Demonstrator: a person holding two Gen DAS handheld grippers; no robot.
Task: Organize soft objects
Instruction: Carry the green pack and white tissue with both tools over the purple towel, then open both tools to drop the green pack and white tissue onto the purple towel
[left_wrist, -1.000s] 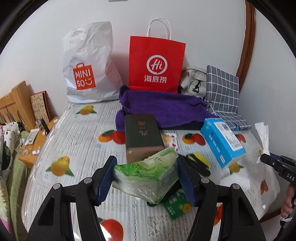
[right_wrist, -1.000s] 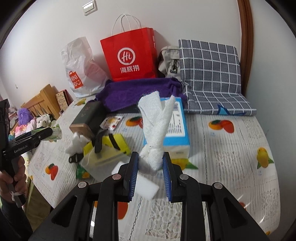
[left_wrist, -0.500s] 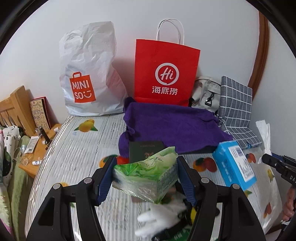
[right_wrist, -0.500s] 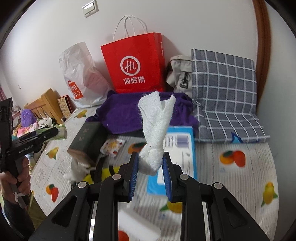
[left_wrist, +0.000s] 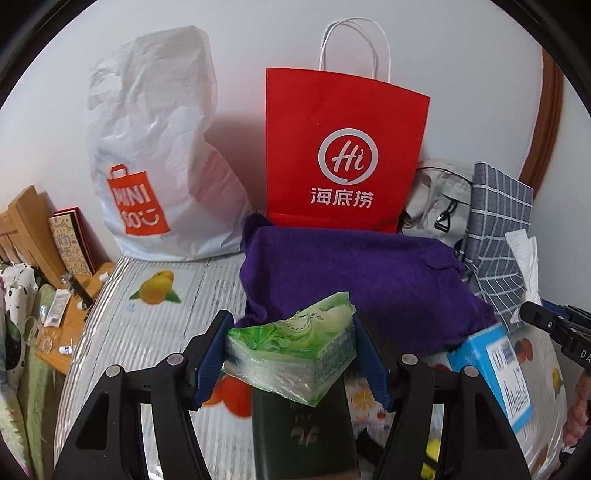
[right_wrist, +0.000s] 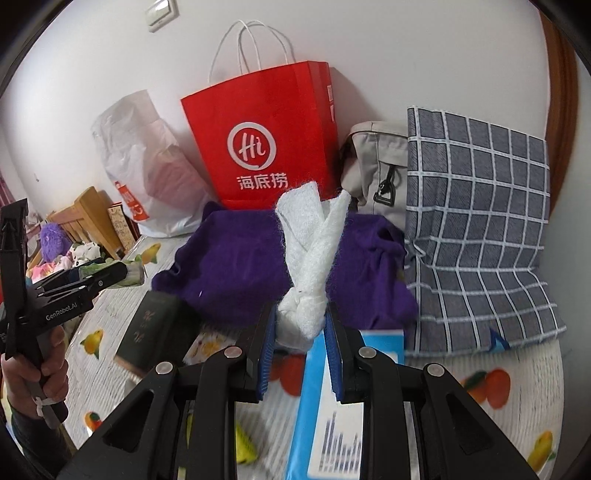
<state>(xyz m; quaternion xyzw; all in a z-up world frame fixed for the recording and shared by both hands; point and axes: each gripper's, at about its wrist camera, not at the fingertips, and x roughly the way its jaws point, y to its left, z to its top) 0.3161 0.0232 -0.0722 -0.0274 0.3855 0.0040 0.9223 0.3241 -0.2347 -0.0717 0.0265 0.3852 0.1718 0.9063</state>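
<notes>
My left gripper (left_wrist: 291, 350) is shut on a green tissue pack (left_wrist: 295, 354), carried in the air above a dark green box (left_wrist: 301, 432). My right gripper (right_wrist: 300, 325) is shut on a knotted white cloth (right_wrist: 310, 258) whose two ends stick up in front of the purple towel (right_wrist: 236, 262). The purple towel (left_wrist: 362, 280) lies spread on the fruit-print table cover, in front of the red paper bag (left_wrist: 343, 147). At the right edge of the left wrist view I see the right gripper (left_wrist: 554, 328) with the white cloth (left_wrist: 524, 258); the right wrist view's left side shows the left gripper (right_wrist: 103, 275).
A white MINISO plastic bag (left_wrist: 155, 155) leans on the wall left of the red bag. A beige backpack (right_wrist: 380, 170) and a grey checked cushion (right_wrist: 476, 214) stand at the right. A blue box (left_wrist: 502, 373) lies right of the dark box. A wooden shelf (left_wrist: 74, 317) flanks the table's left.
Both grippers have moved toward the wall with their loads; the bags and purple towel loom larger. The dark box and blue box have slid down under the grippers in the views.
</notes>
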